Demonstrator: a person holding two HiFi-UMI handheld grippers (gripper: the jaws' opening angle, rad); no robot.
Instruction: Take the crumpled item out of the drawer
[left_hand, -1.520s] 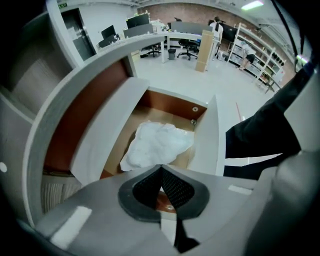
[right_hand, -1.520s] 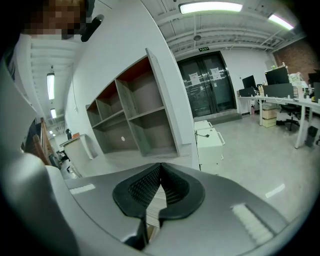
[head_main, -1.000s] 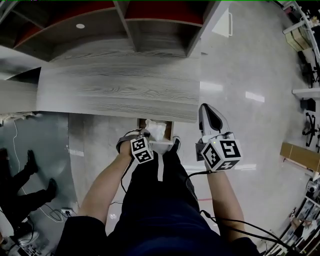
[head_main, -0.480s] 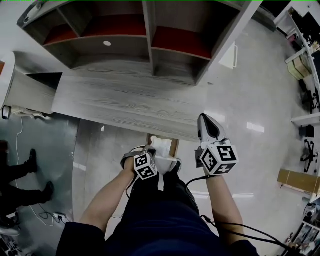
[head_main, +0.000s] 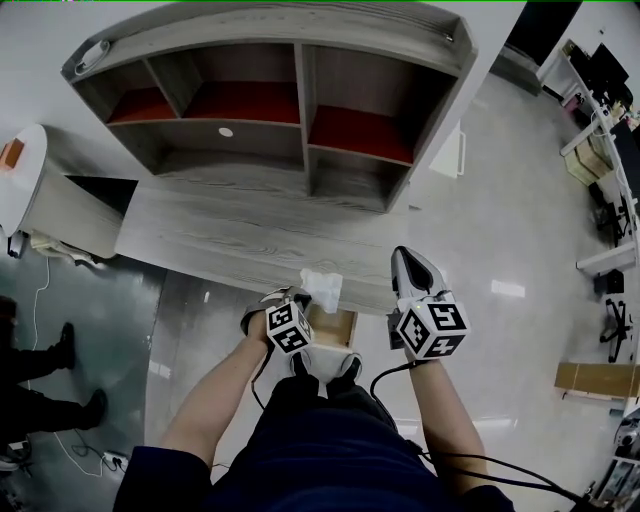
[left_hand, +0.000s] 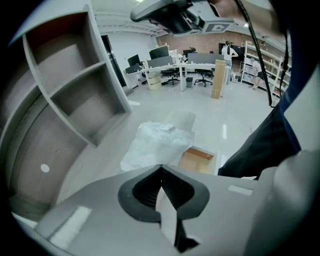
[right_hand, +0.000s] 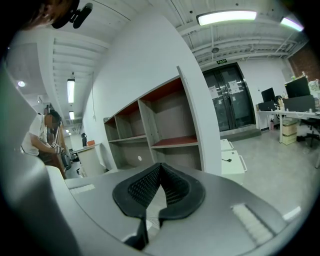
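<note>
Above the grey counter (head_main: 250, 235), my left gripper (left_hand: 160, 167) pinches just a corner of the crumpled item (left_hand: 156, 144), which could slip into the drawer (left_hand: 198, 160); right gripper (right_hand: 159, 166) closed, empty.

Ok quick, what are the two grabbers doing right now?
Left gripper: shut on the crumpled white item.
Right gripper: shut, holding nothing.

My head camera is looking steeply down at the shelf unit (head_main: 270, 100). Cameras on my left claw (left_hand: 161, 167) and right claw (right_hand: 160, 165) are peering closely along their jaws, both sharing that shelf unit.
</note>
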